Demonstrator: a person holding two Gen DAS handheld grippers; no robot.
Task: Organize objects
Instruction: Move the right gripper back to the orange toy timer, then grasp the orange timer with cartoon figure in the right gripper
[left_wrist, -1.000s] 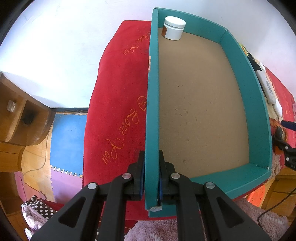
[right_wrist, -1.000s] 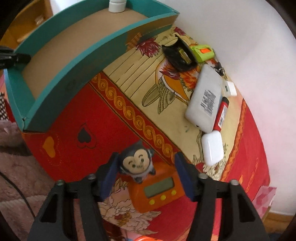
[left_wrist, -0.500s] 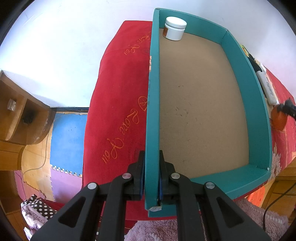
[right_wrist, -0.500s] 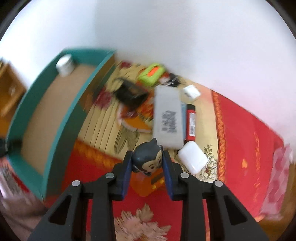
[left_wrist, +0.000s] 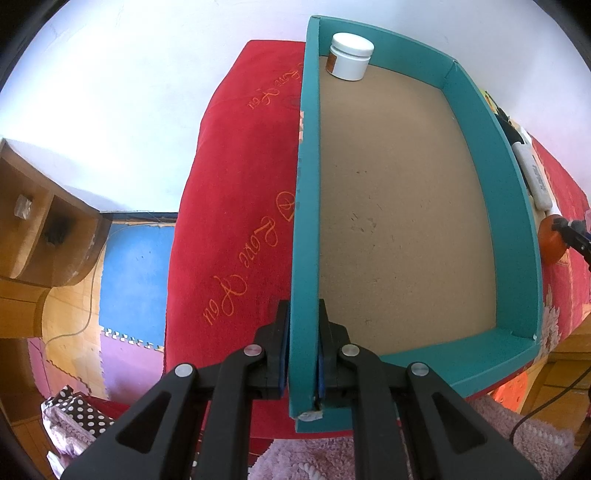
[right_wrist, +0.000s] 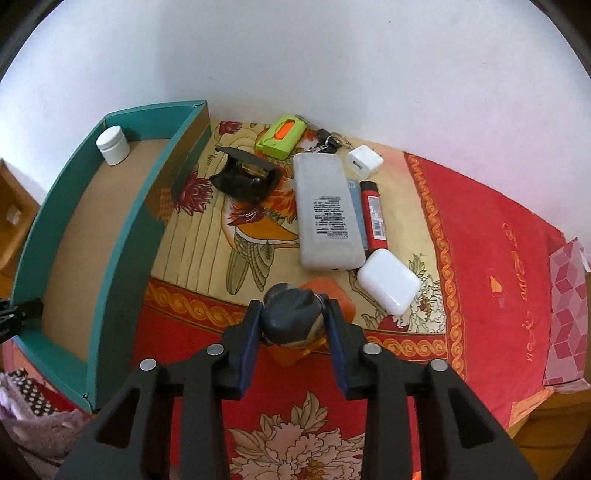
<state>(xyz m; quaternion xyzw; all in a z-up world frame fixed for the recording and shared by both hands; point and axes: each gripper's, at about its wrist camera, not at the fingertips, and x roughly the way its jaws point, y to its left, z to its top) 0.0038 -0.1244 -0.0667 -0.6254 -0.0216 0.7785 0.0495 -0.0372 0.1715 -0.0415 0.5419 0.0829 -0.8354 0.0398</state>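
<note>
Tray (left_wrist: 304, 206) wall clamped by left gripper (left_wrist: 303, 332); toy clock (right_wrist: 295, 321) pinched by right gripper (right_wrist: 293, 325).

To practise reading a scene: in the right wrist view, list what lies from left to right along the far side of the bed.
White lidded jar → black pouch → lime-green case → large white power bank → red lighter.

Orange cursive embroidery runs along the red blanket (left_wrist: 236, 206) in the left wrist view, with a word that looks like "Love" beside a small heart; the rest cannot be made out. In the right wrist view, the white power bank (right_wrist: 327, 210) carries a block of print and the red lighter (right_wrist: 375, 214) a barcode label, both too small to read.
</note>
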